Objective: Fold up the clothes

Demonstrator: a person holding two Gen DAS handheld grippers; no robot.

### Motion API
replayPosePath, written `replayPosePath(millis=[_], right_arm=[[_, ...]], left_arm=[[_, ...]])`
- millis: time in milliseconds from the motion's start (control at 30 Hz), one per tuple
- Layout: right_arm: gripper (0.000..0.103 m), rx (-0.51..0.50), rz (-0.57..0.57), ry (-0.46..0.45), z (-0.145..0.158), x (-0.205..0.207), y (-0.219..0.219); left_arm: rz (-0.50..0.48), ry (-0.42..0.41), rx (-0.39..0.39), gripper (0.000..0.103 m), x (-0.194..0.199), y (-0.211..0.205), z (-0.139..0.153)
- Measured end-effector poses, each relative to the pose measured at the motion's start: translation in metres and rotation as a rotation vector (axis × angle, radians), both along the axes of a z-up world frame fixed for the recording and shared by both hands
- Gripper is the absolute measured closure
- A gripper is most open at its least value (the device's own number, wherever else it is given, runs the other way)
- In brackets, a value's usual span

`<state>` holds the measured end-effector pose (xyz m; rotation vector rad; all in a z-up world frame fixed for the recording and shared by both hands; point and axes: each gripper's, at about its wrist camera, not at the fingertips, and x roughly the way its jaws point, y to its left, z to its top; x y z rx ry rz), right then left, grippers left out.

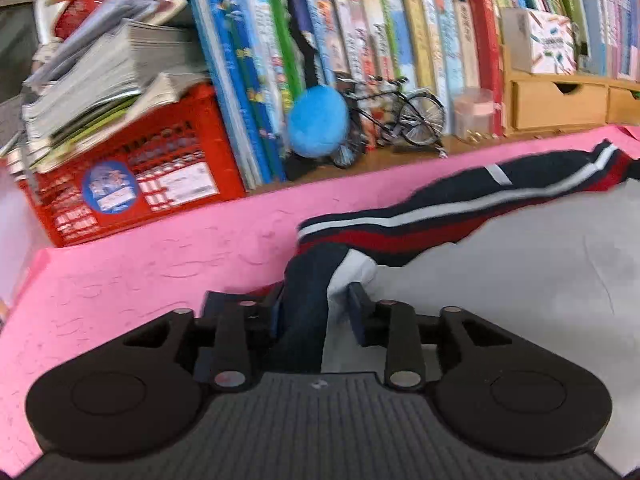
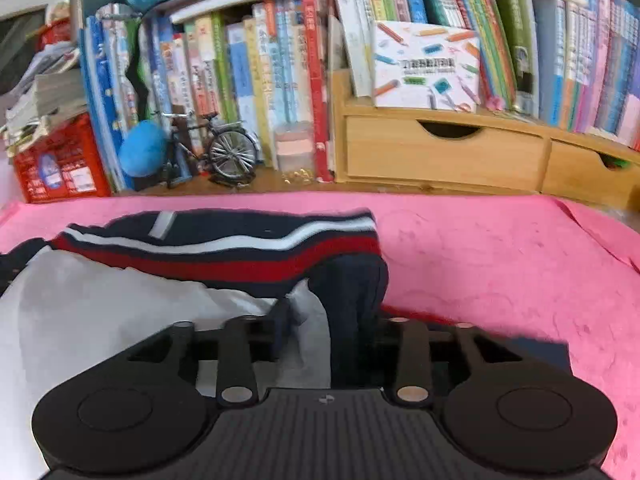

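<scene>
A navy garment with white and red stripes point(image 1: 460, 208) lies on the pink mat point(image 1: 160, 264), its pale grey inner side point(image 1: 520, 272) turned up. In the left wrist view my left gripper point(image 1: 316, 308) stands at the garment's left corner. A raised navy fold and some white cloth sit between its parted fingers, not pinched. The right wrist view shows the same striped garment point(image 2: 224, 248) and grey side point(image 2: 100, 304). My right gripper point(image 2: 332, 320) is at the right corner, with a navy fold between its spread fingers, loose. Both corners rest on the mat point(image 2: 500, 264).
Behind the mat, a wall of upright books lines the desk. A red crate point(image 1: 132, 184) piled with papers stands at the left. A blue plush point(image 1: 318, 122), a model bicycle point(image 1: 400, 120) and a wooden drawer unit point(image 2: 440, 148) stand along the back edge.
</scene>
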<state>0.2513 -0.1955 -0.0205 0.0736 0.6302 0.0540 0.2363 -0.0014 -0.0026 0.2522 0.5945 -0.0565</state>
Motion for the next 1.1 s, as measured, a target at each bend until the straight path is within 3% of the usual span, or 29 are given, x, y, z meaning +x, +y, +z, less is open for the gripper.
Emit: replayPosePath(millis=[33,67,167,267,333,367,467,533,633,700,733,800,867,1100], right_arm=[[0.050,0.010,-0.017,-0.023,0.007,-0.010,-0.004],[0.036,0.012,-0.028,-0.049,0.016,-0.023,-0.008],[0.024,-0.009,-0.048,-0.183,0.048,-0.080,-0.028],[0.016,-0.025,-0.064,-0.275,0.066,-0.138,-0.045],[0.016,-0.041,-0.061,-0.287,0.067,-0.170,-0.052],[0.016,-0.052,-0.059,-0.277,0.064,-0.183,-0.053],[0.017,-0.076,-0.053,-0.209,0.041,-0.208,-0.049],[0.019,-0.067,-0.048,-0.172,0.026,-0.216,-0.047],[0.040,-0.020,-0.024,-0.125,0.010,-0.214,-0.035],[0.066,-0.100,-0.087,-0.100,0.003,-0.209,-0.030],[0.066,-0.111,-0.120,-0.094,0.002,-0.207,-0.034],[0.066,-0.032,-0.168,-0.075,0.003,-0.209,-0.051],[0.063,-0.010,-0.194,-0.061,0.003,-0.213,-0.065],[0.055,0.052,-0.316,-0.050,0.008,-0.229,-0.068]], left_arm=[[0.008,-0.023,0.006,0.064,-0.005,0.004,0.005],[0.009,-0.043,0.005,0.060,-0.008,0.008,0.012],[0.019,-0.090,-0.031,0.039,-0.020,0.027,0.036],[0.034,-0.109,-0.095,0.039,-0.041,0.047,0.055],[0.027,-0.122,-0.119,0.036,-0.064,0.057,0.059],[0.017,-0.129,-0.107,0.031,-0.074,0.059,0.057],[0.032,-0.150,-0.031,0.030,-0.106,0.057,0.048],[-0.002,-0.118,-0.076,0.030,-0.127,0.058,0.041],[-0.077,-0.053,-0.060,0.029,-0.152,0.044,0.020],[-0.074,-0.023,0.011,0.028,-0.157,0.034,0.001],[-0.046,-0.009,0.039,0.028,-0.154,0.034,-0.007],[0.000,0.016,0.078,0.025,-0.148,0.035,-0.020],[0.003,0.024,0.053,0.021,-0.146,0.041,-0.020],[-0.004,-0.044,0.114,0.018,-0.157,0.039,-0.028]])
